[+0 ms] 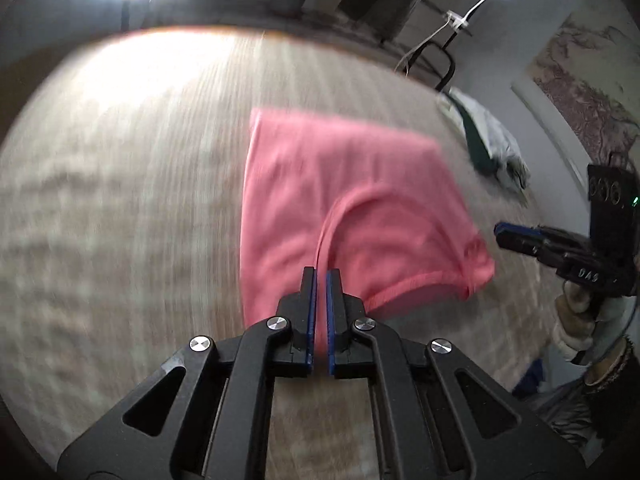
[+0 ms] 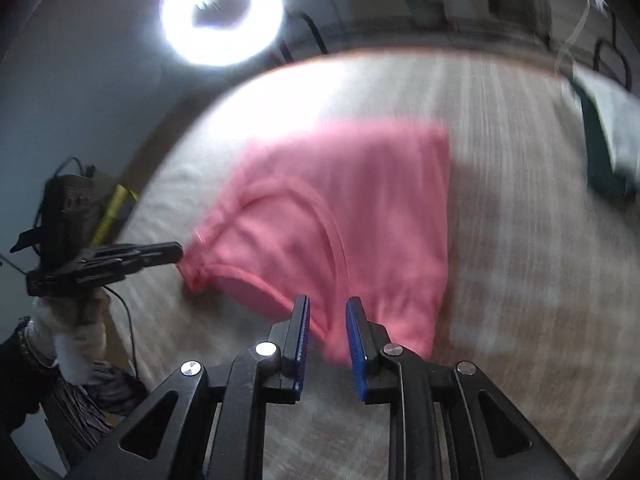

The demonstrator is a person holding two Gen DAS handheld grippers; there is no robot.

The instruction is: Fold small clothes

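On the table [image 1: 120, 208], left tongs [image 1: 321, 276] pinch the pink garment [image 1: 344, 200] — right tongs [image 2: 327, 308] gape, unclenched.

Pink garment [image 1: 340, 208] is showing plain, unpatterned, ahead of the black jaws with blue pads [image 2: 356, 344]. Counter [image 1: 120, 200] is showing pale wood grain. Beyond, right: dark green and white cloth [image 1: 488, 140].

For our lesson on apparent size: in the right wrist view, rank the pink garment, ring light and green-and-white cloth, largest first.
1. pink garment
2. ring light
3. green-and-white cloth, cut off by the frame edge, so unsure against the light.
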